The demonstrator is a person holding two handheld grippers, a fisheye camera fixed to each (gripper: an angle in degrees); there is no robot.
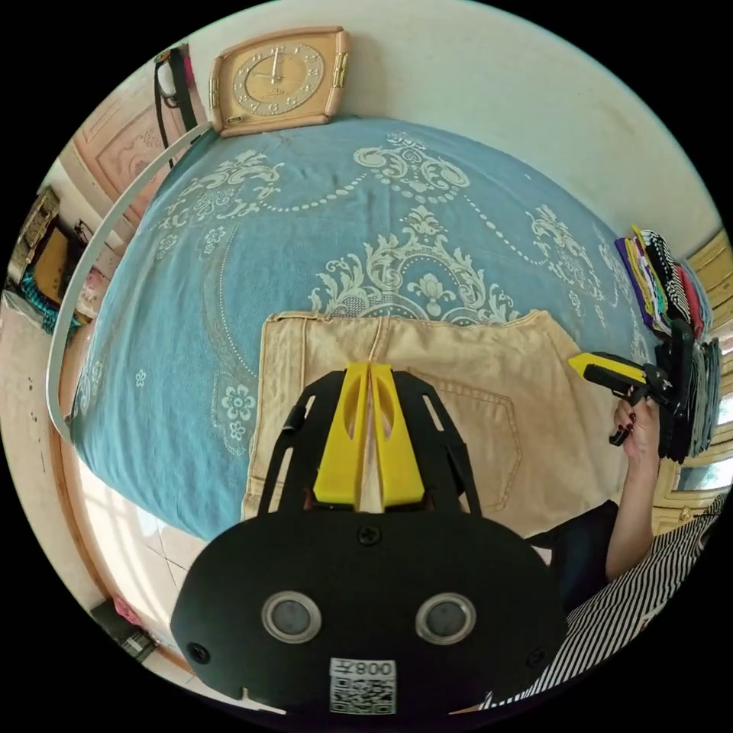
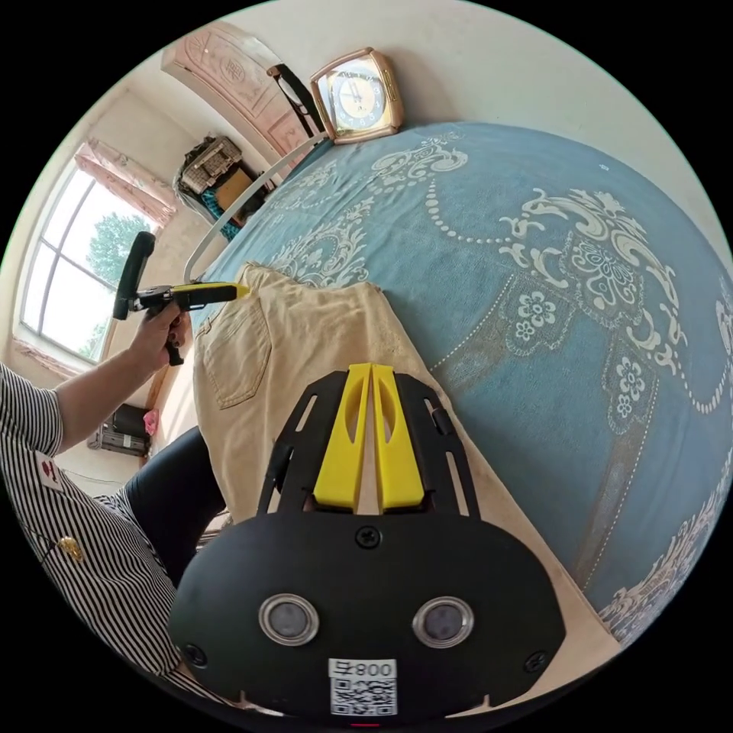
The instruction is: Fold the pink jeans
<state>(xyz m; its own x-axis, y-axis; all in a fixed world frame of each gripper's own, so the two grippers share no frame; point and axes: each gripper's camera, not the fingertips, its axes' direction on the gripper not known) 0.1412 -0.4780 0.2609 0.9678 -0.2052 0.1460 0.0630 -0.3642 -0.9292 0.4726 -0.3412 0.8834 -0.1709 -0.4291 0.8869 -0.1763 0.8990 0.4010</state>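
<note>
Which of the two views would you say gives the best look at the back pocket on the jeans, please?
The left gripper view: the back pocket faces the camera nearly square on the folded jeans, its stitched outline mostly clear beside the left tongs. In the right gripper view the same pocket appears smaller, off to the side and skewed.

The left hand-held gripper point(image 1: 369, 368), black-framed with yellow jaws, has its jaws pressed together, nothing visibly between them. The right hand-held gripper point(image 2: 371, 369) looks the same, jaws closed. In the left gripper view, the person's right hand point(image 1: 640, 427) grips a handle, forearm bare; in the right gripper view, the left hand point(image 2: 162, 328) does likewise.
</note>
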